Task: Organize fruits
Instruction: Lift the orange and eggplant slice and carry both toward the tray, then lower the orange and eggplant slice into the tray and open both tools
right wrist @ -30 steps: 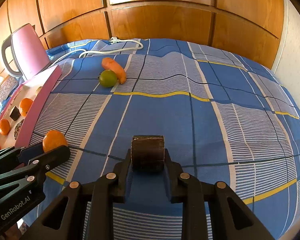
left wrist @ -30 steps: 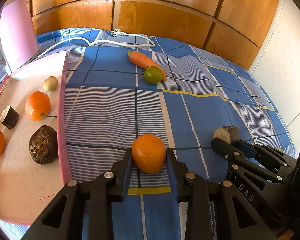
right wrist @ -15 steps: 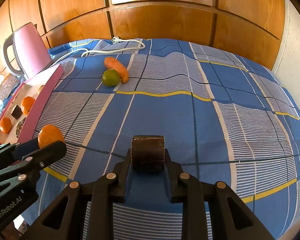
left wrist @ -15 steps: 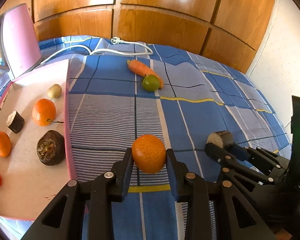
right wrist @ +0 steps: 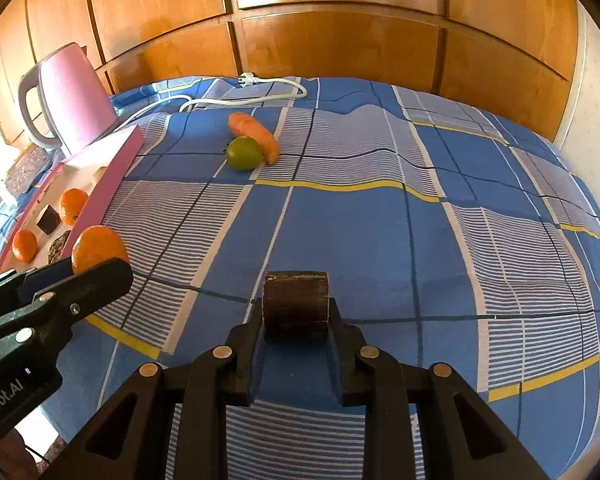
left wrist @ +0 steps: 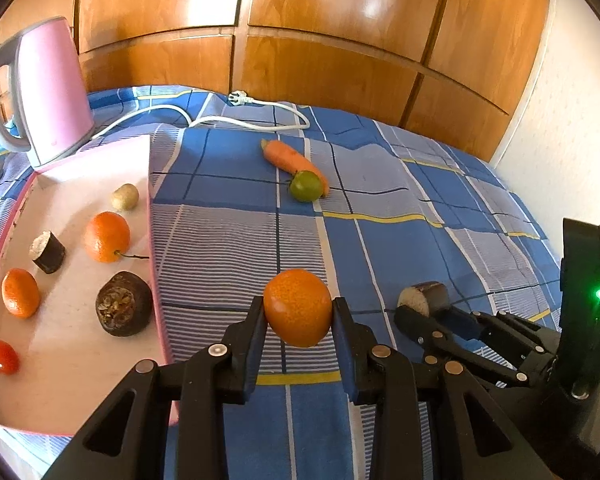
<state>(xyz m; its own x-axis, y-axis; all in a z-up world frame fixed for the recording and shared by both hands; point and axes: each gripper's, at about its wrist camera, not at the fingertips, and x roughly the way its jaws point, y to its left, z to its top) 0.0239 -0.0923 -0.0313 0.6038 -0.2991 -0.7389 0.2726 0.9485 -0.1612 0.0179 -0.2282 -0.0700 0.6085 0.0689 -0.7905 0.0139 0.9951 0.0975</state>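
My left gripper (left wrist: 298, 314) is shut on an orange (left wrist: 298, 307) and holds it above the blue checked cloth, just right of the pink-rimmed tray (left wrist: 158, 280). My right gripper (right wrist: 296, 312) is shut on a dark cut cylinder piece (right wrist: 296, 302); in the left wrist view that piece (left wrist: 424, 298) shows at the lower right. The tray holds two oranges (left wrist: 107, 236), a dark cut piece (left wrist: 48, 251), a dark round root (left wrist: 122, 309), a small potato (left wrist: 125, 196) and a red tomato (left wrist: 2, 356). A carrot (left wrist: 290, 158) and a green fruit (left wrist: 306, 186) lie together farther back.
A pink kettle (left wrist: 48, 88) stands behind the tray, its white cord and plug (left wrist: 240, 100) trailing across the cloth. Wooden panels (left wrist: 320, 20) close the back and a white wall (left wrist: 572, 140) the right. Open cloth stretches to the right of the carrot.
The left wrist view has tilted up and shifted, so the kettle and more of the tray now show. Both grippers keep their hold; the orange has lifted slightly off the cloth.
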